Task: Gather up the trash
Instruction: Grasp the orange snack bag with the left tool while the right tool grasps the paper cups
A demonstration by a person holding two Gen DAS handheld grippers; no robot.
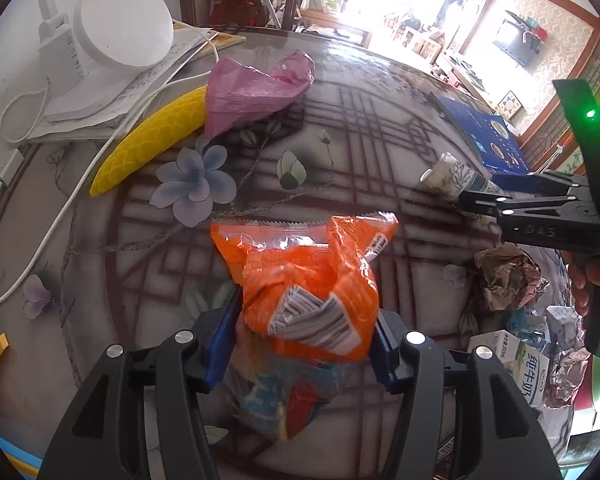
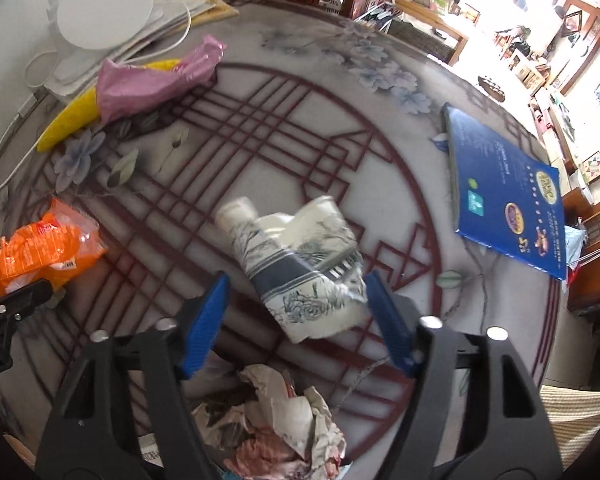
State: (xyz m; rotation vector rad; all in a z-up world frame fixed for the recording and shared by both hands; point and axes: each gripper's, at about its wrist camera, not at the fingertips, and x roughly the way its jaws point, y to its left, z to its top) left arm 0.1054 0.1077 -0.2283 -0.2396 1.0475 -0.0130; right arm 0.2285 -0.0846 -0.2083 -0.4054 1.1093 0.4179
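My left gripper [image 1: 306, 320] clamps crinkly orange snack bag [image 1: 308, 280], blue ribbed pads pressed into both sides, bag lifted above glossy round table [image 1: 360, 128]. My right gripper [image 2: 296, 304] spread wide around crushed paper cup [image 2: 300, 268], white with grey-blue floral print; only right pad seems to touch it, so can't tell if held. Wad of crumpled paper [image 2: 276, 420] lies below right gripper. Pink plastic bag [image 1: 252, 88], wrinkled, drapes over end of scaly yellow banana-shaped thing [image 1: 148, 144]. Flat blue box [image 2: 504, 196] near far right edge. Milk carton [image 1: 520, 364] beside more trash.
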